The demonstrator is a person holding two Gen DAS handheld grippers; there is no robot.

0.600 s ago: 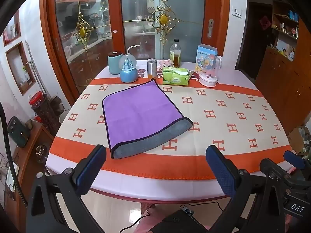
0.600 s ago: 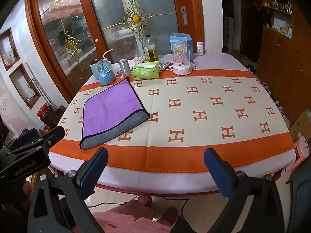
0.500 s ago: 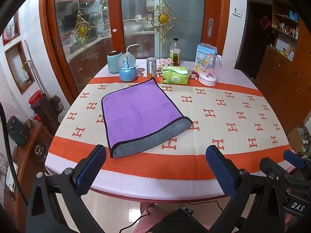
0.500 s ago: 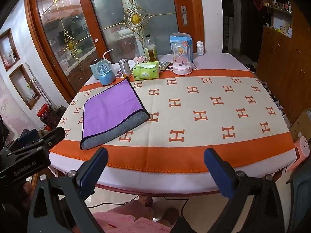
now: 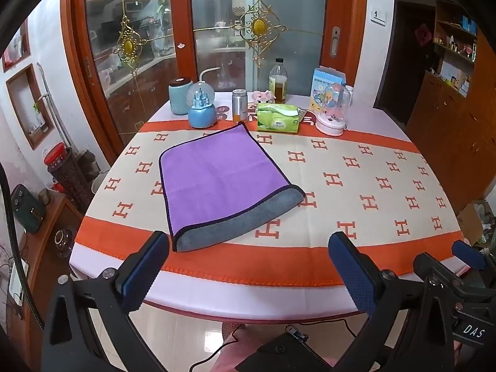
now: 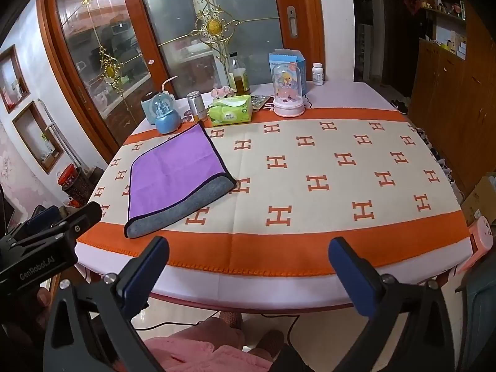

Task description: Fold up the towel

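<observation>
With both the left gripper [image 5: 248, 263] and right gripper [image 6: 248, 263] gaping empty at frame bottom, pinch the purple towel [image 5: 221, 183] by its grey near corners squarely.

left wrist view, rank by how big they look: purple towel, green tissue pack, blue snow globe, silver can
1. Purple and grey folded towel, largest, though also nearest the camera.
2. Green soft tissue pack and blue castle snow globe: too alike to rank.
3. Small silver metal can, smallest.
</observation>
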